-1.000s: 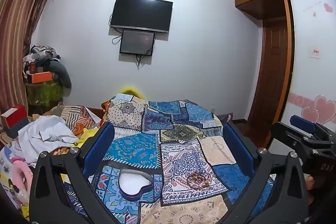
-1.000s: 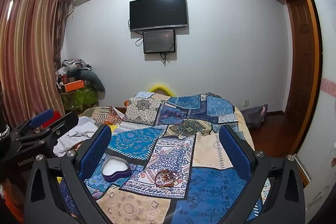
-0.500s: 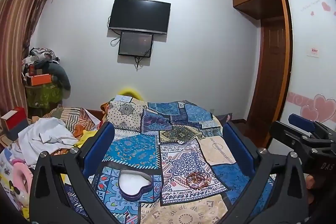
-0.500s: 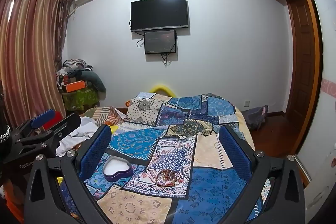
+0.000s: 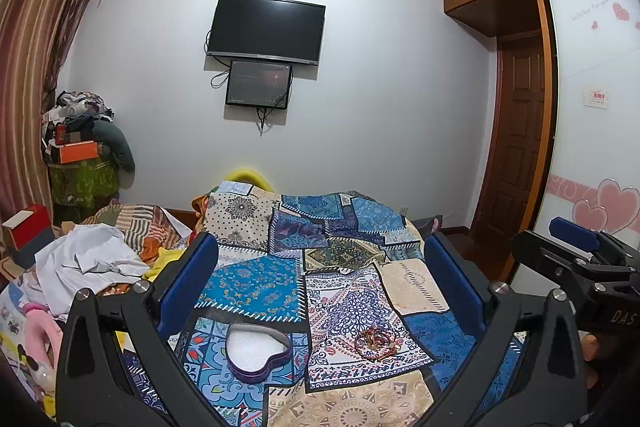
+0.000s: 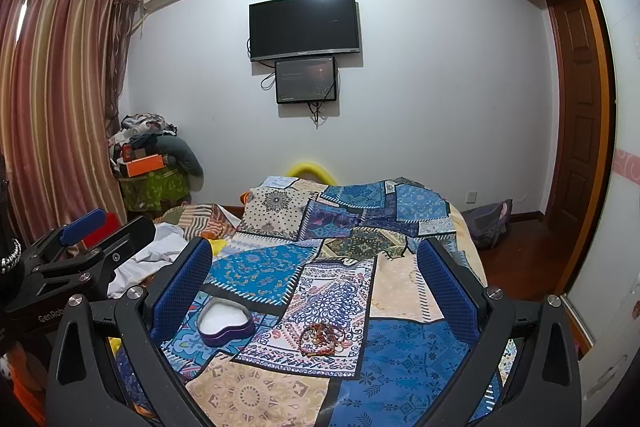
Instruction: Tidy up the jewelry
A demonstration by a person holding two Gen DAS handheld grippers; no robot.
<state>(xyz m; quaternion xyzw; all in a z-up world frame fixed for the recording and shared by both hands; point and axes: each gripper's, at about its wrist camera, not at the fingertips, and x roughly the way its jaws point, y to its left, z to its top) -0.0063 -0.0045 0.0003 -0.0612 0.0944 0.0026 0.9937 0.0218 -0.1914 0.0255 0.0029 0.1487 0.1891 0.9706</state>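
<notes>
You hold both grippers above the near end of a bed covered with a patchwork cloth (image 5: pixel 256 283) in blues, creams and browns. Your left gripper (image 5: pixel 320 287) has its blue-padded fingers spread wide with nothing between them, and your right gripper (image 6: pixel 316 283) is spread just as wide and just as empty. Each one shows at the edge of the other's view: the right gripper at the far right of the left wrist view, the left gripper at the far left of the right wrist view.

The jewelry (image 5: pixel 376 341) lies on the cloth as a small tangled heap of reddish-brown and gold strands (image 6: pixel 322 337), on a cream patch with a blue and red pattern. It may be several bracelets or beaded strings, but the heap is too small to tell. Near it, to its left and apart from it, sits a heart-shaped purple box (image 5: pixel 258 351) with no lid on it and a white lining inside (image 6: pixel 226 321). Neither gripper touches the box or the heap.

A rumpled white cloth (image 5: pixel 84 267) lies on the left side of the bed. On the far wall hangs a dark television (image 6: pixel 304 25) with a smaller screen (image 6: pixel 306 79) just below it.
</notes>
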